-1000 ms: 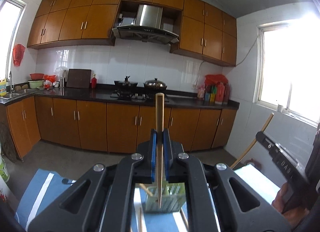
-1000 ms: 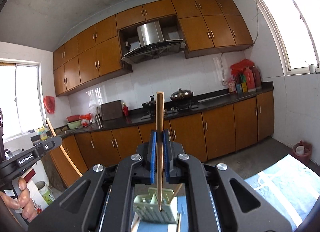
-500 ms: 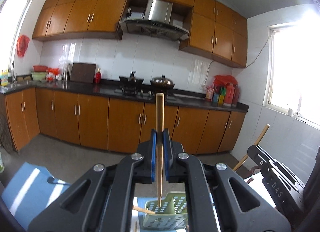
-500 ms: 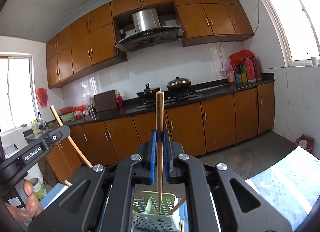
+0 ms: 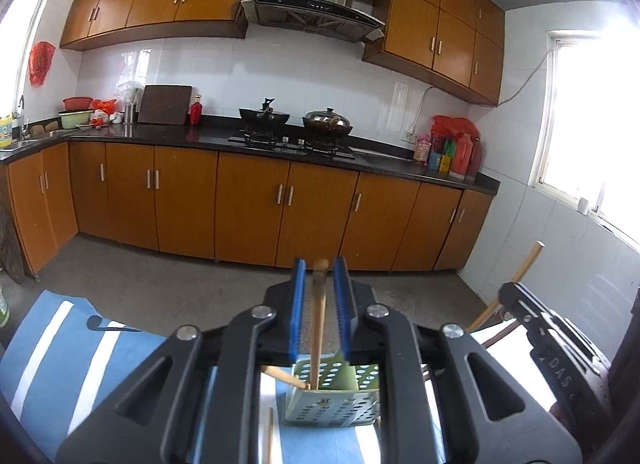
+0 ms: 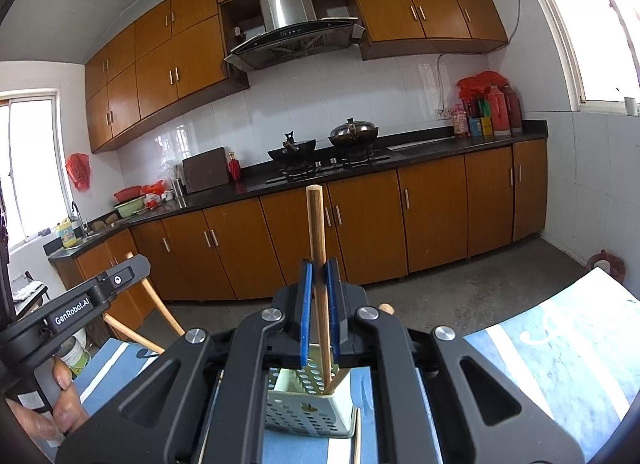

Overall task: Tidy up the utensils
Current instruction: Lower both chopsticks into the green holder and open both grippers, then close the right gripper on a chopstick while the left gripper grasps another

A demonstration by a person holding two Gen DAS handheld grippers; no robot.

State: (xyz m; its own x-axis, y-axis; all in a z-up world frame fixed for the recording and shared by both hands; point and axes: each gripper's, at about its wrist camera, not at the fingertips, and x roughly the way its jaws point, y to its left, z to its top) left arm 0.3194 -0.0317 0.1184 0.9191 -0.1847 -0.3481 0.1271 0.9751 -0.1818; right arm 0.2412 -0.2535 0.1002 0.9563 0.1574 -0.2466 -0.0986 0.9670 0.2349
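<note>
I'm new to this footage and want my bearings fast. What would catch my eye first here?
Each claw fills the lower middle of its own view with a wooden chopstick standing upright between blue pads, over a perforated green utensil holder on a blue-and-white striped cloth. The left claw has just been opening, leaving its chopstick loose between the pads; the right claw clamps its chopstick. Behind runs a wall of orange-brown cabinets.
</note>
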